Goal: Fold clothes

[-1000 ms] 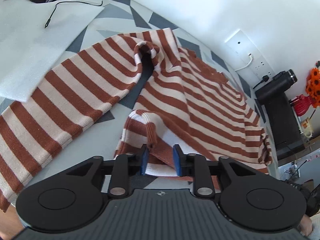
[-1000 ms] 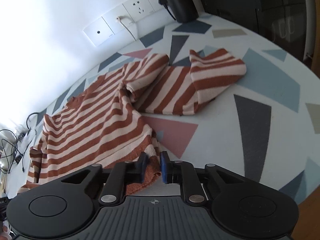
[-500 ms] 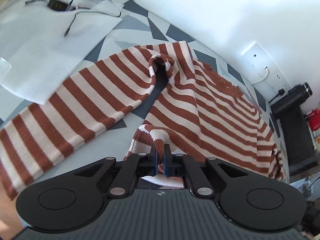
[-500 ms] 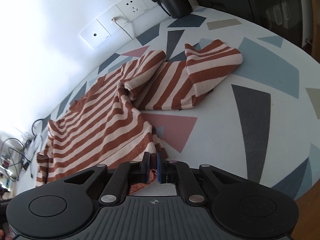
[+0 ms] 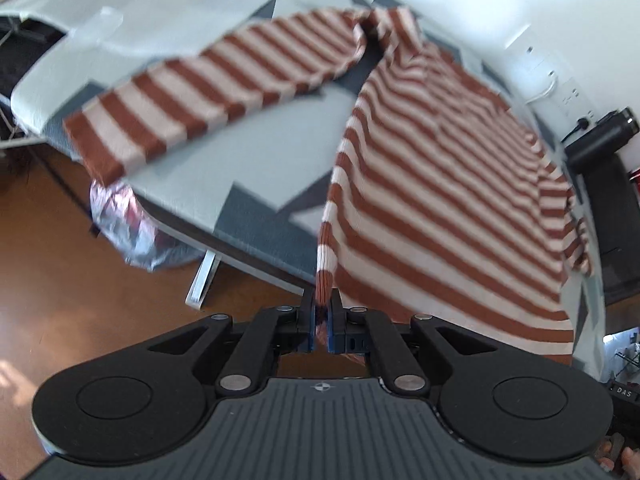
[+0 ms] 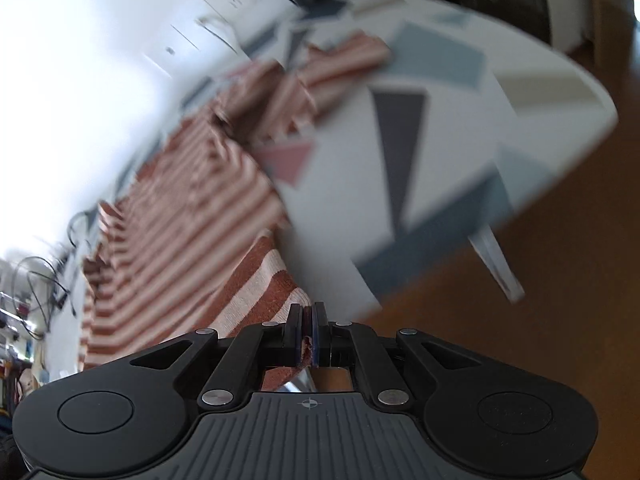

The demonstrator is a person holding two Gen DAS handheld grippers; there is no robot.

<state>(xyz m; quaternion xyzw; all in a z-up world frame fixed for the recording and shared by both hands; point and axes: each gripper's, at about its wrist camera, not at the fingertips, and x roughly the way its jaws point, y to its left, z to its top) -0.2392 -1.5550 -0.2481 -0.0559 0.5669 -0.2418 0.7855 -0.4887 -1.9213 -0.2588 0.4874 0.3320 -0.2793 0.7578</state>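
Note:
A rust and cream striped sweater (image 5: pixel 432 168) lies stretched over the patterned table (image 5: pixel 240 152). My left gripper (image 5: pixel 321 312) is shut on one bottom corner of its hem, held past the table's near edge. One sleeve (image 5: pixel 224 88) lies out to the left, its cuff at the table edge. In the right wrist view the sweater (image 6: pixel 192 216) runs away from me, blurred. My right gripper (image 6: pixel 307 320) is shut on the other hem corner, also off the table's edge. The other sleeve (image 6: pixel 340 64) lies folded at the far end.
A white foam sheet (image 5: pixel 152 4) with cables lies at the table's far left. A black appliance (image 5: pixel 600 140) stands by wall sockets at the right. A shiny plastic bag (image 5: pixel 132 224) sits on the wooden floor (image 6: pixel 520 280) under the table.
Both grippers closed on the hem corners and pulled back toward me past the table edge. The sweater body stretched out flat and slid toward the near edge.

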